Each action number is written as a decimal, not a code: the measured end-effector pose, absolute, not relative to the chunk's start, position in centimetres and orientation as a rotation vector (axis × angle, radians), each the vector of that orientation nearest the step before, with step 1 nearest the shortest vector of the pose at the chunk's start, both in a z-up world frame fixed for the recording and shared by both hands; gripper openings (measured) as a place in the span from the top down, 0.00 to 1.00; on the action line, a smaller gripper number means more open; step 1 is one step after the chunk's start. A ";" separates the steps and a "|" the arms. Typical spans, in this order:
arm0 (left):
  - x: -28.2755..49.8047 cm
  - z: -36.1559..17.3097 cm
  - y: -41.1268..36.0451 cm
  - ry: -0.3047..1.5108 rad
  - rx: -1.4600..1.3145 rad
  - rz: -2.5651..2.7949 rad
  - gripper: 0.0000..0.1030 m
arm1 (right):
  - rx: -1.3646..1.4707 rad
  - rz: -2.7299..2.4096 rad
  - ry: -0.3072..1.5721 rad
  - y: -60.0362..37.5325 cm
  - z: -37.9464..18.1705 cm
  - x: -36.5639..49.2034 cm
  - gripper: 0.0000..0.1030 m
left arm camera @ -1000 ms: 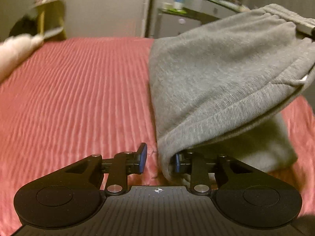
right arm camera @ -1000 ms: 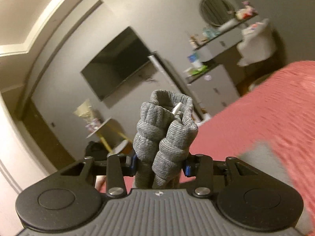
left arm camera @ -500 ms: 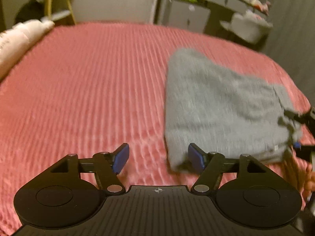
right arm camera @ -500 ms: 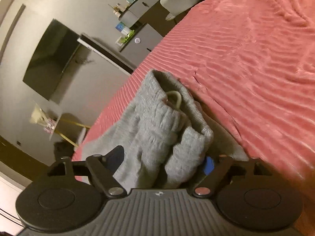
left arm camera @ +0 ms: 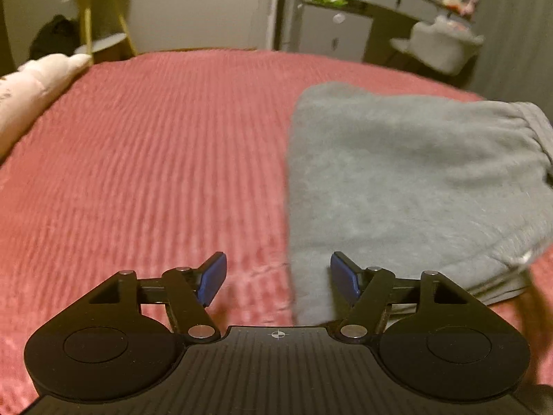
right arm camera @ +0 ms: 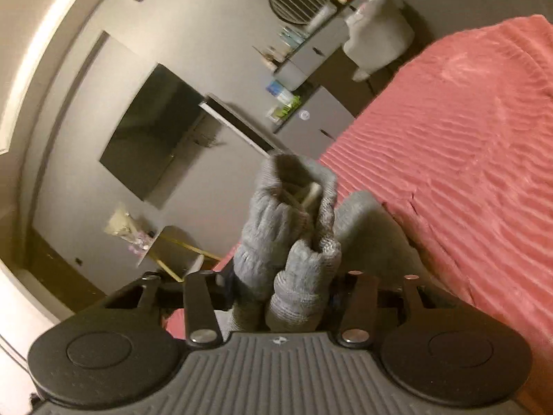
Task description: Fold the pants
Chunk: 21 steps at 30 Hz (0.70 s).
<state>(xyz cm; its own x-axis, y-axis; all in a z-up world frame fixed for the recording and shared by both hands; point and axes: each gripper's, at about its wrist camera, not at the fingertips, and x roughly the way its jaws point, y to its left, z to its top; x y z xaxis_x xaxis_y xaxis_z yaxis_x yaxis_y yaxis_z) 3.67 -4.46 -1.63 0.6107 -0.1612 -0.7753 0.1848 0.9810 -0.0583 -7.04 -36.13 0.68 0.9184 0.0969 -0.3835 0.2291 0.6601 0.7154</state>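
Note:
The grey sweatpants (left arm camera: 408, 180) lie folded in a stack on the red ribbed bedspread (left arm camera: 155, 159), right of centre in the left wrist view. My left gripper (left arm camera: 276, 278) is open and empty, just above the near left corner of the stack. My right gripper (right arm camera: 280, 290) is shut on the bunched grey waistband (right arm camera: 293, 242), with a pale drawstring tip (right arm camera: 311, 192) poking out. The view is tilted, and the held cloth stands up against the wall.
A pale pillow (left arm camera: 31, 86) lies at the bed's left edge. Beyond the bed stand a yellow side table (left arm camera: 100, 17), a grey dresser (left arm camera: 331, 27) and a grey chair (left arm camera: 439, 45). A dark TV (right arm camera: 152, 131) hangs on the wall.
My left gripper let go of the pants' edge and opened wide, and the stack settled flat. My right gripper opened half a second ago and is now shut on the waistband again, tilted upward.

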 end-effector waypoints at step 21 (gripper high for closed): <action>6.5 -4.4 -3.8 0.989 -0.136 -0.291 0.26 | 0.096 -0.099 0.607 -27.3 -0.6 -3.7 0.54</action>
